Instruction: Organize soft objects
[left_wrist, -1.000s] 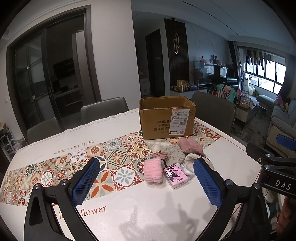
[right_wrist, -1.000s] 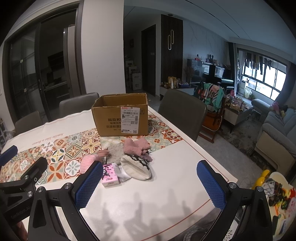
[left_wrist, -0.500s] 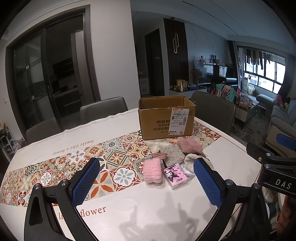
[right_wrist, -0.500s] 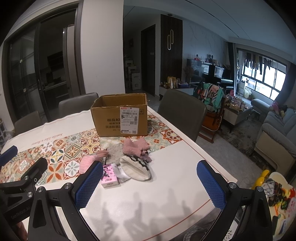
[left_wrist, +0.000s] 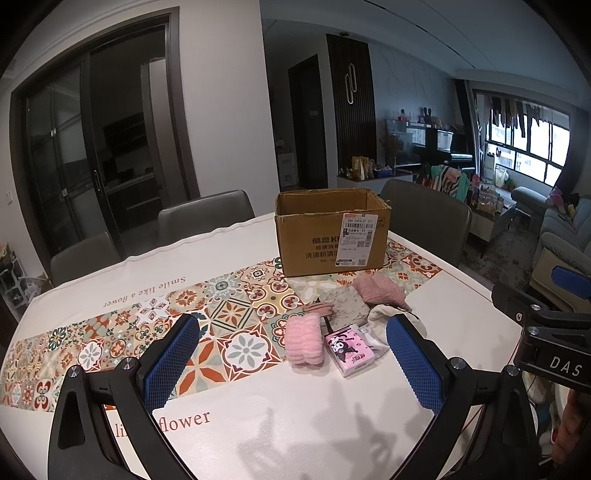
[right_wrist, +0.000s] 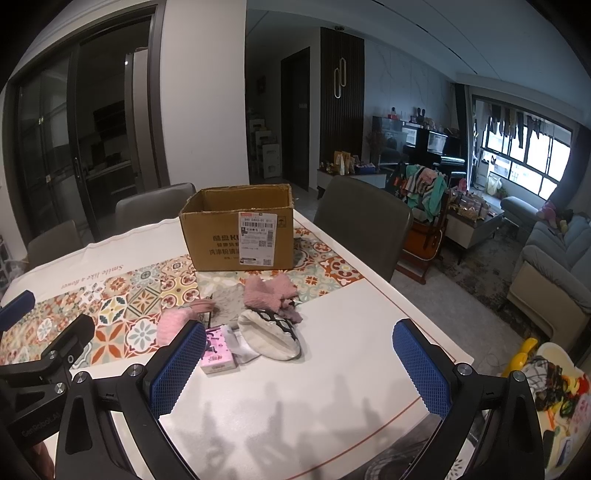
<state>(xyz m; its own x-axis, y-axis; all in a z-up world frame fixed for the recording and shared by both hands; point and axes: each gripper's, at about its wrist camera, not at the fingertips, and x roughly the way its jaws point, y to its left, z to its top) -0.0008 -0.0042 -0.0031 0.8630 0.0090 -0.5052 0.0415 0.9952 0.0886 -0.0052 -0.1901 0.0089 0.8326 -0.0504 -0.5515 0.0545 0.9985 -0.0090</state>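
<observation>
Nearest the viewer, the left gripper (left_wrist: 291, 363) hangs over the near edge of the table (left_wrist: 288, 413), its blue-padded jaws spread wide with nothing between them. The right gripper (right_wrist: 299, 367) hovers beside it, toward the table's right edge, jaws equally wide and empty.

Just beyond them lies a small heap of soft things, close to the right edge. First comes a pink tissue pack (left_wrist: 351, 349) (a cartoon face is printed on it), touching a fluffy pink roll (left_wrist: 304, 343) on its left. On the pack's right lies a cream sock with black pattern (right_wrist: 271, 334). Behind these a grey cloth (left_wrist: 345, 302) is spread flat on the patterned tile runner (left_wrist: 207, 317), and a dusty-pink fuzzy piece (right_wrist: 267, 291) rests partly over it.

Farther back, on the runner, an open cardboard box (left_wrist: 328, 236) stands upright, a shipping label (left_wrist: 358, 240) facing the grippers. Grey chairs (left_wrist: 205, 218) line the far edge.
</observation>
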